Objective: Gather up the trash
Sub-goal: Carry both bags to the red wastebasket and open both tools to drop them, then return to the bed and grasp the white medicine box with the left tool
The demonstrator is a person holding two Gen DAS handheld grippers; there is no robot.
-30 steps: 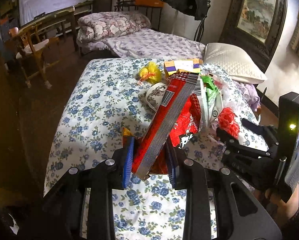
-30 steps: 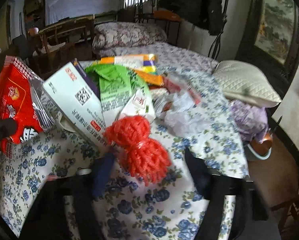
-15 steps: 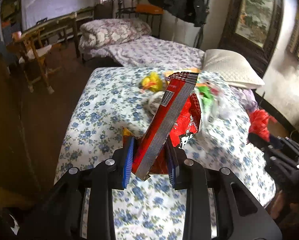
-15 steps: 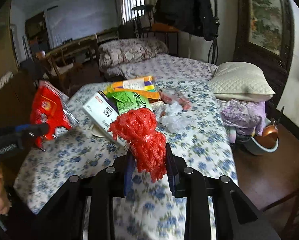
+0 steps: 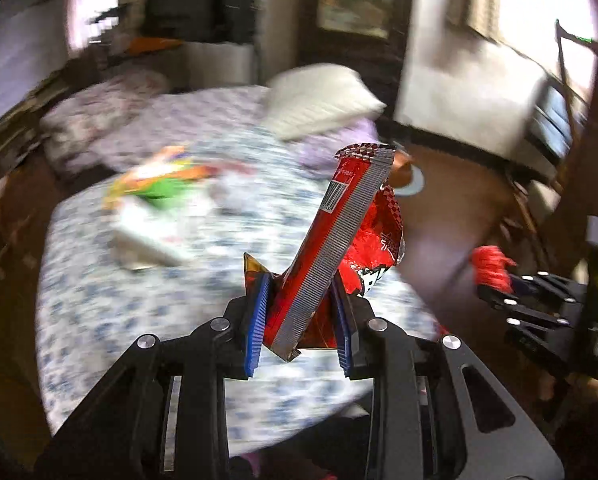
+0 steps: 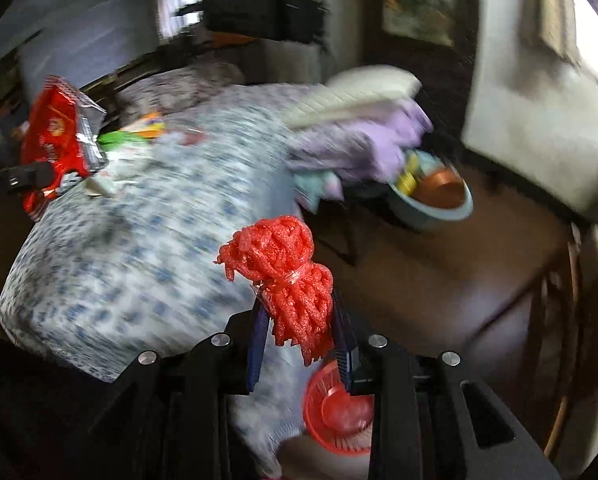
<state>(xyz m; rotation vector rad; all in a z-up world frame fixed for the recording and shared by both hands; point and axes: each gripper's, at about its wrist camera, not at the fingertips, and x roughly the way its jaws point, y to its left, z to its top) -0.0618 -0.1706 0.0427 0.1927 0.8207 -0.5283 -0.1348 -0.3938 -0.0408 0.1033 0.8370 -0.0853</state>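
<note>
Red snack bag [image 5: 339, 248] clamped in our left tool [image 5: 301, 320], red foam net [image 6: 287, 276] pinched in right tool [image 6: 301, 344], both held off bed [image 6: 139, 248]. Red bin [image 6: 339, 412] sits below right tool. Risk we see: views blurred, light net slips loose, misses bin.

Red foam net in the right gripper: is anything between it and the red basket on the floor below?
Nothing visible blocks it. The right gripper holds the red foam net over the corner of the bed, and the red basket sits on the floor just beneath, partly hidden by the gripper's own finger. The frame is blurred.
</note>
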